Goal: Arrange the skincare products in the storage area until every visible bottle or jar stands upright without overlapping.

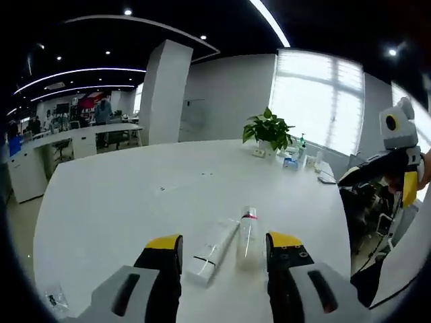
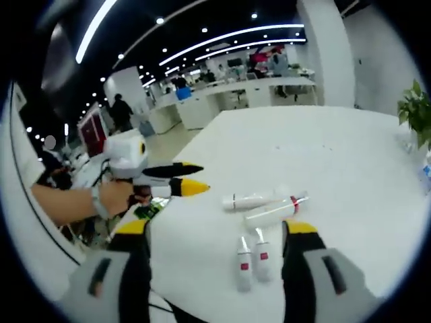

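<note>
On the white table (image 1: 135, 195) a white tube (image 1: 212, 249) and a clear bottle with a red band (image 1: 248, 235) lie flat side by side. They rest just ahead of my left gripper (image 1: 224, 245), which is open and holds nothing. In the right gripper view the same tube (image 2: 249, 200) and clear bottle (image 2: 273, 212) lie touching. Closer to me, two small white bottles with red labels (image 2: 244, 262) lie flat between the jaws of my open right gripper (image 2: 215, 232). The left gripper (image 2: 202, 179) comes in from the left, held by a hand. The right gripper (image 1: 387, 176) hovers at the table's right edge.
A potted plant (image 1: 269, 128) and some small items (image 1: 293, 158) stand at the table's far side. A crumpled clear wrapper (image 1: 54, 296) lies near the front left edge. Office desks, a pillar (image 1: 165, 91) and people are beyond the table.
</note>
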A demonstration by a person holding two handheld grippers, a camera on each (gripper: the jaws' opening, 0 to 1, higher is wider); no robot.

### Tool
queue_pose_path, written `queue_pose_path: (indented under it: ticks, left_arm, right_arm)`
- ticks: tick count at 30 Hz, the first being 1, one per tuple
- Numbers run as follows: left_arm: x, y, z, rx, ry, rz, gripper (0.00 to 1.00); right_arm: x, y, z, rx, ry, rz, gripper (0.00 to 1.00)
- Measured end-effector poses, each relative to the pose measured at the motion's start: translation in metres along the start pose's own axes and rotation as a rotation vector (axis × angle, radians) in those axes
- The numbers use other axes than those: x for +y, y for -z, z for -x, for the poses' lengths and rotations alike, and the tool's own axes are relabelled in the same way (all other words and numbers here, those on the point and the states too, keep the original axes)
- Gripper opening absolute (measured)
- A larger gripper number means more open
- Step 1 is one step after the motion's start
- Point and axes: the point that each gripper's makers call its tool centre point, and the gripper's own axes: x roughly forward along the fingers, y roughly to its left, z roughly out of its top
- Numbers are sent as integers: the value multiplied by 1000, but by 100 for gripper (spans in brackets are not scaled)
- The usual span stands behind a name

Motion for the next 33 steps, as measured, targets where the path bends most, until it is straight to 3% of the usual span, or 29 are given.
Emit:
queue_pose_path:
  ticks: [7,9,12,18,28,33]
  left_arm:
    - [15,13,-35,94,-33,-29,51]
    - [19,26,-50,167,-24,-78,51]
    - [24,33,-67,211,-18,-104,51]
    - [23,32,-85,238,-6,-135,51]
    - [21,53,-122,378,51,-247,48]
    - [13,56,-137,409,83,-285,41]
  right_arm:
    - [-15,1,3,16,-9,11,78]
    - [-26,-1,7,6,10,-1,78]
    - [-37,0,13,-3,33,-30,78]
    - [-47,8,18,7,54,-44,77]
    - [-55,11,27,9,86,-58,77]
    - [-62,13,38,2,120,-71,76]
